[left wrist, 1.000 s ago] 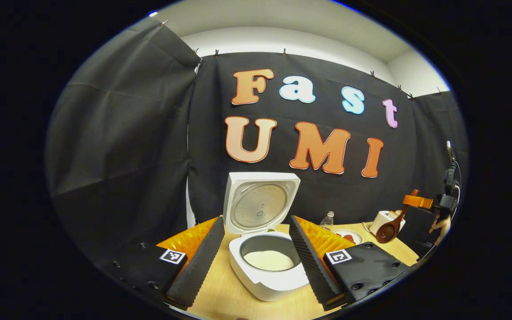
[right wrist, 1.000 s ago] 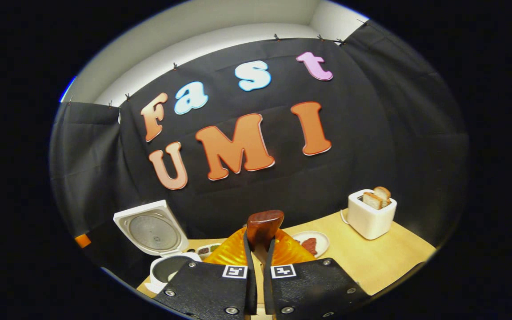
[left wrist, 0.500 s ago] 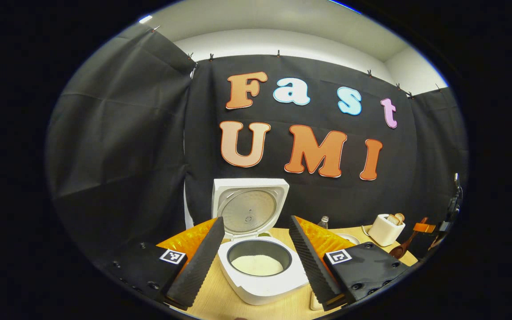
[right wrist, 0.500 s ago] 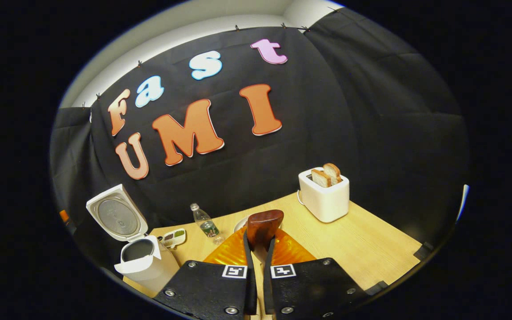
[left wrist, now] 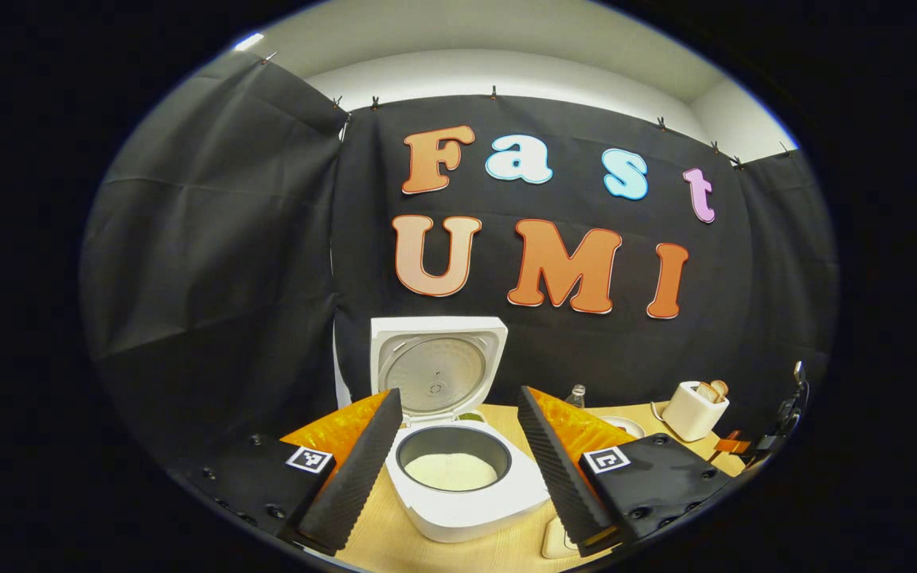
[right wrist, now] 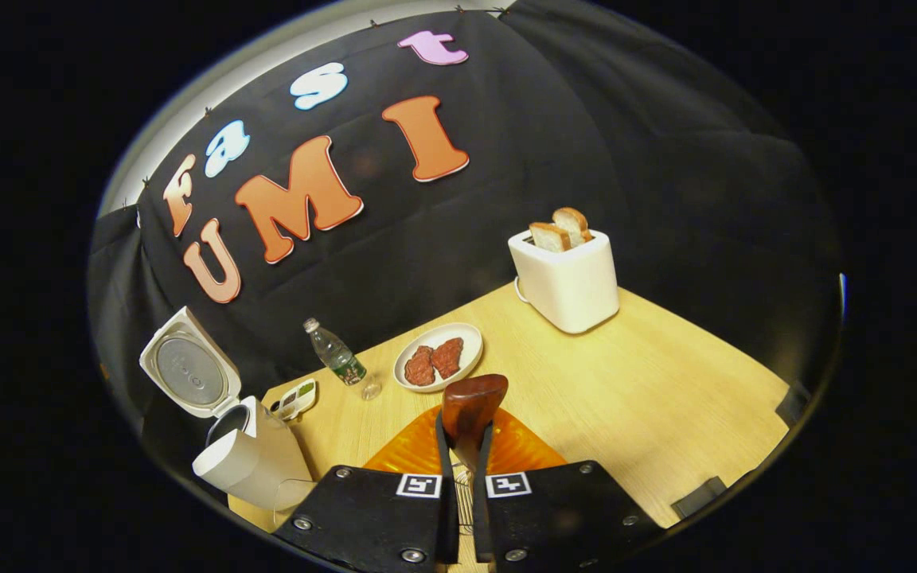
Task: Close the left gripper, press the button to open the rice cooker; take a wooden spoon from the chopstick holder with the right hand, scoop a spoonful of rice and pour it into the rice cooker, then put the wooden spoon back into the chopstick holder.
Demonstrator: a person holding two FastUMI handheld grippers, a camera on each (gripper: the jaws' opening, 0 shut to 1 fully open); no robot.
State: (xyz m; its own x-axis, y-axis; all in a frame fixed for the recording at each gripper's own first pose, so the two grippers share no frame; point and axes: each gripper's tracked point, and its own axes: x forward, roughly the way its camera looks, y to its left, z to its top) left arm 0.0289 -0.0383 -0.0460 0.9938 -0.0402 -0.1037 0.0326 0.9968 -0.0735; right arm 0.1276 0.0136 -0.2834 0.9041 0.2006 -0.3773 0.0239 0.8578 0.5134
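Right tool (right wrist: pixel 464 469): wooden spoon (right wrist: pixel 470 406) handle-forward, upright.

even overhead light, sharp, fisheye-warped edges

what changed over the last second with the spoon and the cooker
The right gripper, clamped on the wooden spoon throughout, tilted down toward the table. In the left gripper view it dropped from beside the toaster to the table's right edge. The left gripper drifted slightly and stayed open. The rice cooker stayed open with rice inside.
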